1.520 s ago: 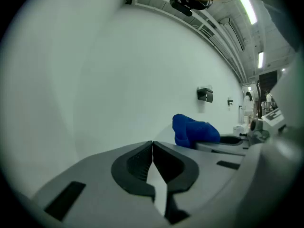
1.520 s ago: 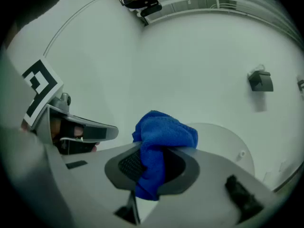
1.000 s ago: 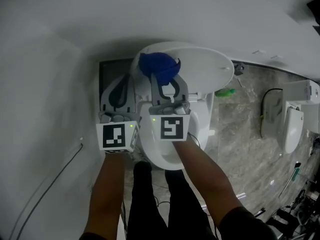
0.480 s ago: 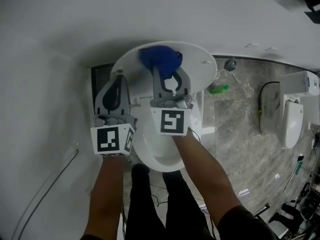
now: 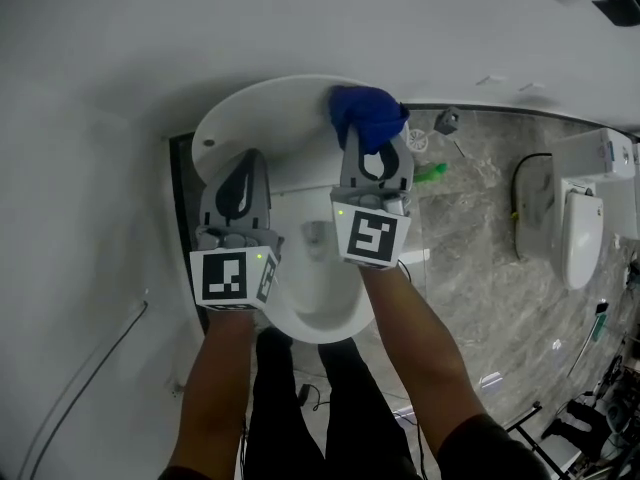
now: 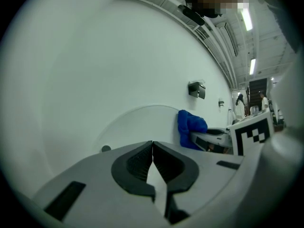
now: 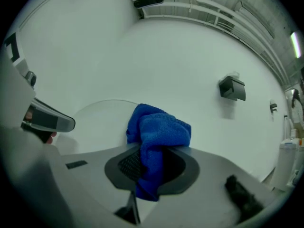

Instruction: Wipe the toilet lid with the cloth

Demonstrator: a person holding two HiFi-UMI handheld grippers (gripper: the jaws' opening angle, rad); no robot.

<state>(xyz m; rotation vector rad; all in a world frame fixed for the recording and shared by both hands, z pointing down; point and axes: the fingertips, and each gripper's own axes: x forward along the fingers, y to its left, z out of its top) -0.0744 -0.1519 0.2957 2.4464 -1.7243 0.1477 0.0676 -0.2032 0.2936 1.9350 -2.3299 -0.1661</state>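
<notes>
Since a second earlier, the right gripper (image 5: 372, 153) has carried the blue cloth (image 5: 367, 115) across the raised toilet lid (image 5: 255, 118), from its left part to its right edge. The left gripper (image 5: 247, 163) now stands before the lid's left half. The right jaws pinch the cloth, whose bunched end lies against the lid; the left jaws are pressed together on nothing. Both forearms reach forward side by side over the toilet bowl (image 5: 320, 308), grippers roughly level, marker cubes facing the head camera.
</notes>
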